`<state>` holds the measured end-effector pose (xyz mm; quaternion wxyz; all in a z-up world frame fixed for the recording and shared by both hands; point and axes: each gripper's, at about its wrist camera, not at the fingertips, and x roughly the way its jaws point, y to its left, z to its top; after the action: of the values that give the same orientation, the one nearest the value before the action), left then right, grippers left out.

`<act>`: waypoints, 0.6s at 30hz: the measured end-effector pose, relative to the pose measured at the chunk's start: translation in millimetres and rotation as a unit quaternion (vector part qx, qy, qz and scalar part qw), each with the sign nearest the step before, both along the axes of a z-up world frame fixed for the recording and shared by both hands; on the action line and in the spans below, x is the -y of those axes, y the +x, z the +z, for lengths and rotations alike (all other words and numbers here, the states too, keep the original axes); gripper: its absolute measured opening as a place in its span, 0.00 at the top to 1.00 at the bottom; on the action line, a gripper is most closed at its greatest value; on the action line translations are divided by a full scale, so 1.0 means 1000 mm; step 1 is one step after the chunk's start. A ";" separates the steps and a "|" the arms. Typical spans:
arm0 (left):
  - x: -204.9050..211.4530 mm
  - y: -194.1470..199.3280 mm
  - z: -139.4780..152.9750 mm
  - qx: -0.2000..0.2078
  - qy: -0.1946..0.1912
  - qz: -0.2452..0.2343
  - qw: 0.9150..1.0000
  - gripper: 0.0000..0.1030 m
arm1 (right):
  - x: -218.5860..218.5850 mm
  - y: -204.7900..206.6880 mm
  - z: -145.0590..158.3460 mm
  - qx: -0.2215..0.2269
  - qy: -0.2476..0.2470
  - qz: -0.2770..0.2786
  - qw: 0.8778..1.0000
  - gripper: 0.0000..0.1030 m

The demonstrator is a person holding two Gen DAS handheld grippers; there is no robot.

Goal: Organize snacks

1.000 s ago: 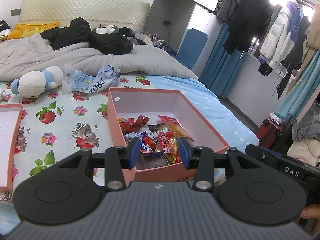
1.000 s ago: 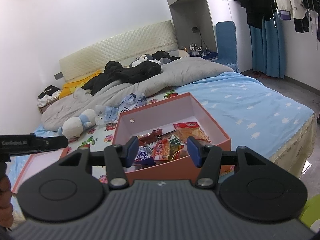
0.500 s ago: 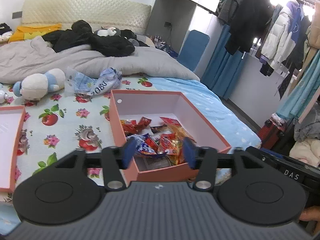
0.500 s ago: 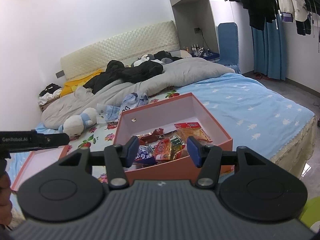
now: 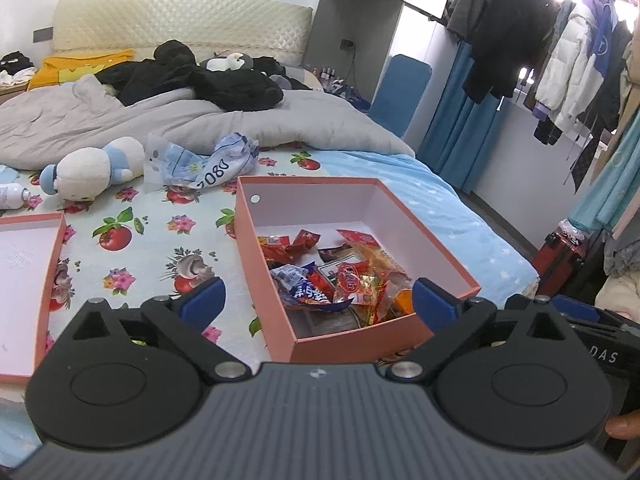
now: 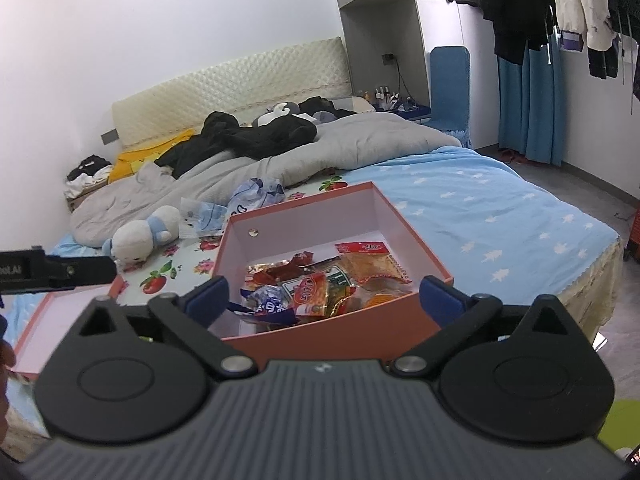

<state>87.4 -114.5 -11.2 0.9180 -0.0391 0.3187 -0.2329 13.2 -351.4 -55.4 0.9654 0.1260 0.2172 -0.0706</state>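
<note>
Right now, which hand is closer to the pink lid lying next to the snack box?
Probably left. The lid lies on the left tool's side; in the right wrist view it sits beyond the left tool. Its jaws are opening, with nothing held between them.

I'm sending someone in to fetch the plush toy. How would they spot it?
On the bed, look where the grey duvet meets the fruit-print sheet, left of the open pink box. The plush toy lies there on its side: white, rounded, with pale blue parts, beside crumpled plastic bags.
</note>
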 end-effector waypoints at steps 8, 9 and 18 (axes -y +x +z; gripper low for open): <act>0.003 -0.006 0.004 0.017 0.021 0.011 1.000 0.02 | 0.002 0.000 0.000 0.002 0.006 0.000 1.000 0.00; 0.002 -0.007 0.005 0.020 0.019 0.010 1.000 0.02 | 0.002 -0.001 0.001 0.004 0.006 0.000 1.000 0.00; 0.004 -0.010 0.011 0.006 0.015 0.006 1.000 0.02 | 0.002 -0.005 0.006 0.013 0.002 0.001 1.000 0.00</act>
<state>77.0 -118.1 -0.1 0.9216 -0.0259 0.3165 -0.2232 8.6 -353.4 -49.0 0.9679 0.1281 0.2052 -0.0679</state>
